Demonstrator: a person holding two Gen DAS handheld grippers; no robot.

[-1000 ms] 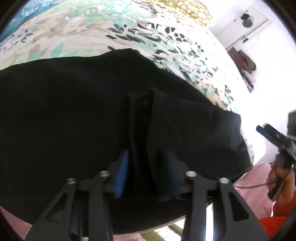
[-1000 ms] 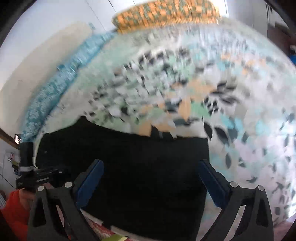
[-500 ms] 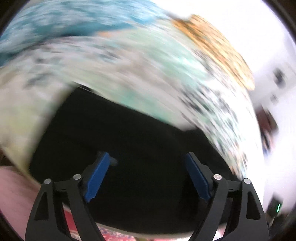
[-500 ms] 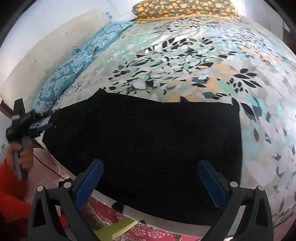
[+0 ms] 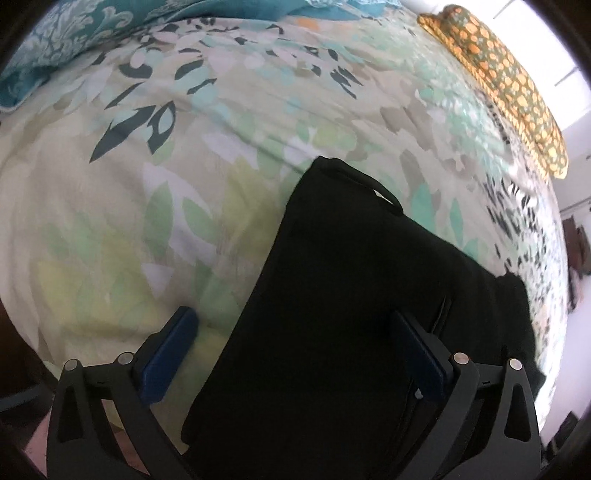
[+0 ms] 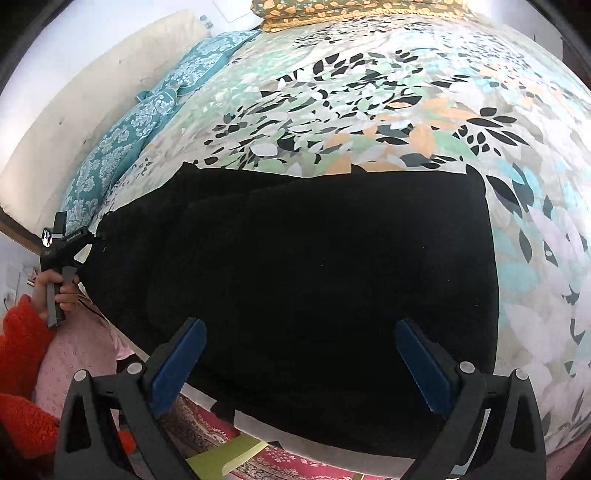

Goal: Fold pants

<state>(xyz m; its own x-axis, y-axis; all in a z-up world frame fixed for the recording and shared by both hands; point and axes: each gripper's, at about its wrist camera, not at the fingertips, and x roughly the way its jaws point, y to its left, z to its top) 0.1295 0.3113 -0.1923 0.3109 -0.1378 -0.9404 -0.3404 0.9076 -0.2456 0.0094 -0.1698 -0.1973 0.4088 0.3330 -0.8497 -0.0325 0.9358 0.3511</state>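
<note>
I have the black pants (image 6: 295,295) lying flat on the bed (image 6: 369,110), folded into a broad dark slab near the bed's near edge, with the leaf-print sheet bare around them from nine through three o'clock.

My left claw (image 5: 291,354) is spreading its jaws, now about as wide as they go, and nothing is pinched in them. It straddles the left edge of the cloth: one blue pad sits over bare sheet at eight o'clock, the other over the fabric at four o'clock. I judge that placement suits either a fresh bite on that edge or a pass to smooth it. In the right view the same claw shows small at nine o'clock, a hand (image 6: 55,291) in an orange sleeve (image 6: 22,332) gripping its handle at the pants' left end.

My right claw (image 6: 299,354) hangs wide over the near edge of the pants, empty, pads well apart with only cloth below them. That looks to me like a ready stance for taking the near hem.

There are no boxes or baskets in view; a teal pillow (image 6: 122,140) and an orange-patterned pillow (image 6: 351,11) lie at the far side.
</note>
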